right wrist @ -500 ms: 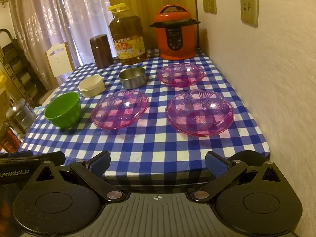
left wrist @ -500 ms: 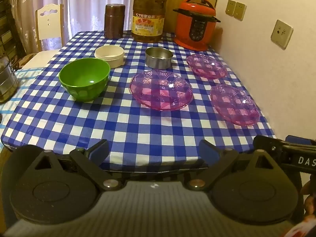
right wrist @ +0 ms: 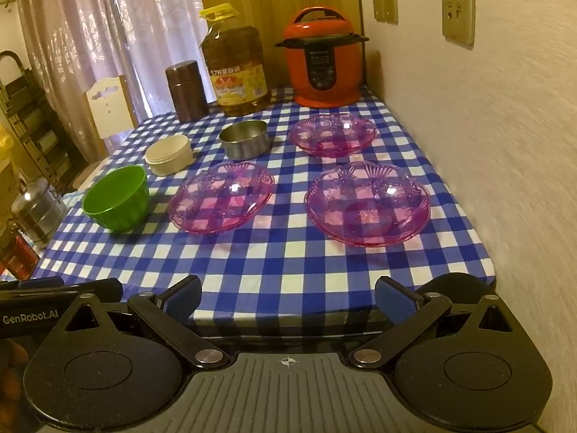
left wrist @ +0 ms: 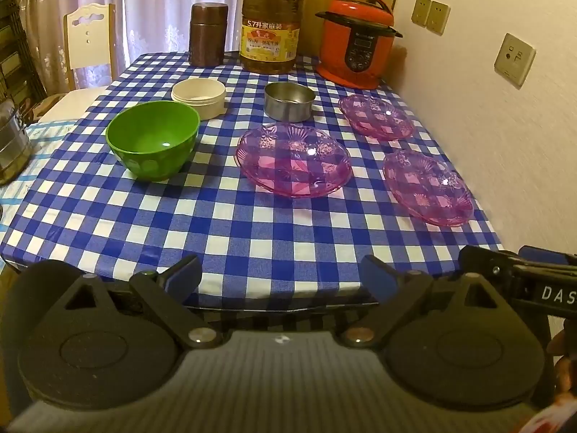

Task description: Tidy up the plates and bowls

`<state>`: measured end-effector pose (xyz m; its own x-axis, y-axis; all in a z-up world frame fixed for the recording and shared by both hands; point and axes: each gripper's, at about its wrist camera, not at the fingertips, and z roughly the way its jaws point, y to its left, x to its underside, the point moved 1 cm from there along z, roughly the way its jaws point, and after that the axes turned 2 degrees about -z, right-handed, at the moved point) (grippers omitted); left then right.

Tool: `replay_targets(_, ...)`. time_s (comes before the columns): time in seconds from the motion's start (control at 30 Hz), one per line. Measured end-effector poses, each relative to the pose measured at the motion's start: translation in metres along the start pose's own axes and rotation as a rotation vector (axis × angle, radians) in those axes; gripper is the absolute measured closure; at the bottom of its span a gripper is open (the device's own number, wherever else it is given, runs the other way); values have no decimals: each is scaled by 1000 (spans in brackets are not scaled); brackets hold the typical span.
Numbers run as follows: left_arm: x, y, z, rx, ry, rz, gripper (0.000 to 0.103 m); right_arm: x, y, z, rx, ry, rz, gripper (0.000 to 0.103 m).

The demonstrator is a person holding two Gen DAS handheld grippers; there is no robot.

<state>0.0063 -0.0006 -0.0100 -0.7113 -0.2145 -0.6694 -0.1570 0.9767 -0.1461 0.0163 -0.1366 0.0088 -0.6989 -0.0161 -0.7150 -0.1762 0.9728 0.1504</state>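
Three clear purple plates lie on the blue checked table: a middle plate (left wrist: 294, 158) (right wrist: 221, 196), a near right plate (left wrist: 427, 186) (right wrist: 368, 204) and a far right plate (left wrist: 377, 117) (right wrist: 333, 133). A green bowl (left wrist: 153, 139) (right wrist: 117, 196), a cream bowl (left wrist: 199, 96) (right wrist: 168, 154) and a steel bowl (left wrist: 288, 101) (right wrist: 245, 139) stand to the left and behind. My left gripper (left wrist: 281, 278) and right gripper (right wrist: 286, 296) are both open and empty, held at the table's near edge, well short of the dishes.
An oil jug (left wrist: 270, 25), a brown canister (left wrist: 208, 34) and a red pressure cooker (left wrist: 355, 39) stand along the back edge. A wall (right wrist: 505, 144) runs close along the right. A chair (left wrist: 88, 41) and a steel pot (left wrist: 10, 140) stand at the left.
Both grippers have shifted very slightly; the dishes have not moved.
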Motion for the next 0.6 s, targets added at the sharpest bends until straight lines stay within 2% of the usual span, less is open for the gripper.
replay_targets(0.6,1,-5,1,2,2,8,9,-2,-1,-1,-4,2,2,1)
